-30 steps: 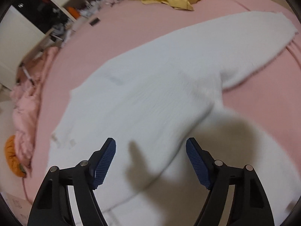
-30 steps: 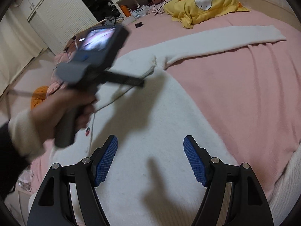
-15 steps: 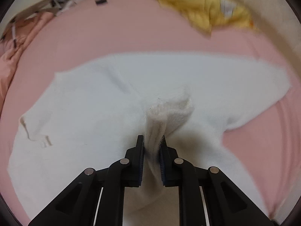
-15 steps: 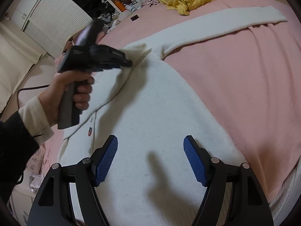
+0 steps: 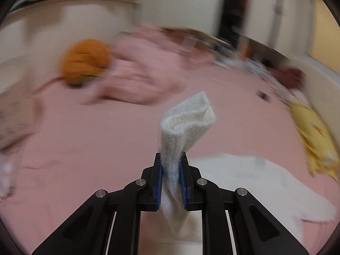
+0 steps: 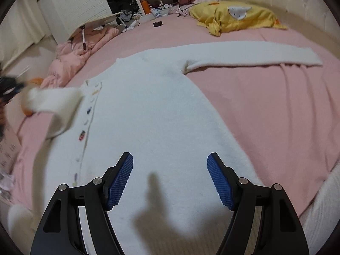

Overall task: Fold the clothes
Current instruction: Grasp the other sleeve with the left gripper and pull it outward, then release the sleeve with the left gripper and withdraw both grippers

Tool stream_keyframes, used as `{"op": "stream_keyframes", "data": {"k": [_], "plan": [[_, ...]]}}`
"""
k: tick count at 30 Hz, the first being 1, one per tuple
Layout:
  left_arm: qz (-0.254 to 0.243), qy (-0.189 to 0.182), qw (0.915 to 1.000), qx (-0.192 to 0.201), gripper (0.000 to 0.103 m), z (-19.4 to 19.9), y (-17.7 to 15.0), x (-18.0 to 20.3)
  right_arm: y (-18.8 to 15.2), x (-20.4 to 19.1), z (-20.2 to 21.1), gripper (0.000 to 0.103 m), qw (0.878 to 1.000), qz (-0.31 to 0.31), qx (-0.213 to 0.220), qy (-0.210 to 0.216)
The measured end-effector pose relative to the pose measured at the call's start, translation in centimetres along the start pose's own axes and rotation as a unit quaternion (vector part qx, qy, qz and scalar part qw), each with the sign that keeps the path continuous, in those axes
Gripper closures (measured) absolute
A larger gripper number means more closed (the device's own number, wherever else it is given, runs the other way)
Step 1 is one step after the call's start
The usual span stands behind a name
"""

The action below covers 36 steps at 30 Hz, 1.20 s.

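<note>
Closest in, the left gripper (image 5: 171, 170) is seen with its blue-padded fingers (image 5: 159, 175) pinched on the cuff of a white sleeve (image 5: 187, 116), which stands up out of the grip with its open end folded over. Outward from it, in the right wrist view, that same sleeve (image 6: 53, 102) is seen drawn off to the left side of the white cardigan (image 6: 148, 116), its far end blurred. The right gripper (image 6: 170, 178) is held above the lower part of the cardigan, fingers (image 6: 218, 180) spread wide with nothing between them. The cardigan is laid flat on the pink bed (image 6: 265, 106), button row along its left edge, the other sleeve (image 6: 255, 57) stretched out to the right. Beyond, a yellow garment (image 6: 233, 19) is noted near the headboard, a crumpled pink blanket (image 6: 80, 53) at the bed's left edge, and a small dark object (image 6: 157, 23) on the sheet. An orange item (image 5: 85, 61) is recorded, blurred, in the left wrist view.
</note>
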<state>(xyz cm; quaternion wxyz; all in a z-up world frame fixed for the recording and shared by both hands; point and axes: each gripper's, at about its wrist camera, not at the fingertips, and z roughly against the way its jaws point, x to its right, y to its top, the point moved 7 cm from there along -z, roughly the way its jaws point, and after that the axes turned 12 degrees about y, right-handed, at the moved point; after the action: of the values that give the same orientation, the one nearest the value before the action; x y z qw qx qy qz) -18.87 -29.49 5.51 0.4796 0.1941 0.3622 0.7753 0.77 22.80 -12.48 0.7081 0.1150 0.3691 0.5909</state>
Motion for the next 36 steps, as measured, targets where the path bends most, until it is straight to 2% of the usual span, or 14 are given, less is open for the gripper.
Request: {"op": "stream_keyframes", "data": {"k": [6,11,19,21,23,24,26,27,28,30,31,32,34,36], "plan": [[0.058,0.148,0.9871,0.015,0.088,-2.5,-0.4,-21.0,0.0,-1.4,0.7,0.030,0.998,0.044,0.009,-0.037],[0.103,0.221,0.9694,-0.031,0.094,-5.9,-5.6,-33.0,-0.5,-2.9,0.3,0.030,0.995,0.076,-0.012,-0.064],[0.137,0.252,0.9495,-0.127,0.088,-11.1,-14.4,-37.3,-1.2,-4.5,0.1,0.030,0.990,0.111,-0.031,-0.086],[0.123,0.338,0.9209,-0.150,0.052,-10.9,-15.7,-38.4,-1.3,-4.7,0.0,0.030,0.989,0.117,-0.034,-0.087],[0.095,0.434,0.8825,-0.155,0.031,-9.8,-15.9,-39.5,-1.4,-4.9,0.0,0.030,0.988,0.121,-0.037,-0.088],[0.084,0.470,0.8667,-0.146,0.029,-8.9,-15.6,-39.8,-1.5,-4.9,-0.1,0.030,0.988,0.121,-0.039,-0.089],[0.077,0.498,0.8576,-0.105,0.029,-6.9,-14.1,-39.5,-1.6,-4.9,-0.4,0.030,0.988,0.121,-0.044,-0.089],[0.079,0.479,0.8704,-0.079,0.029,-6.2,-13.2,-38.6,-1.7,-4.9,-0.6,0.030,0.988,0.121,-0.047,-0.089],[0.079,0.438,0.8941,-0.053,0.029,-5.8,-12.1,-36.8,-1.7,-4.9,-0.7,0.030,0.987,0.121,-0.050,-0.089],[0.074,0.295,0.9515,-0.046,0.018,-6.9,-10.5,-31.4,-1.9,-5.0,-1.1,0.030,0.987,0.121,-0.056,-0.088],[0.070,0.218,0.9720,-0.050,0.013,-7.6,-9.8,-28.5,-2.0,-5.1,-1.1,0.030,0.987,0.121,-0.058,-0.087],[0.070,0.150,0.9845,-0.059,0.010,-8.3,-9.5,-25.9,-2.1,-5.1,-1.2,0.030,0.987,0.122,-0.060,-0.086],[0.072,0.060,0.9917,-0.088,0.010,-10.2,-9.9,-22.0,-2.1,-5.2,-1.0,0.030,0.987,0.122,-0.058,-0.085],[0.058,0.058,0.9884,-0.128,0.010,-12.9,-11.4,-19.8,-2.0,-5.1,-0.7,0.030,0.988,0.118,-0.053,-0.084]]}}
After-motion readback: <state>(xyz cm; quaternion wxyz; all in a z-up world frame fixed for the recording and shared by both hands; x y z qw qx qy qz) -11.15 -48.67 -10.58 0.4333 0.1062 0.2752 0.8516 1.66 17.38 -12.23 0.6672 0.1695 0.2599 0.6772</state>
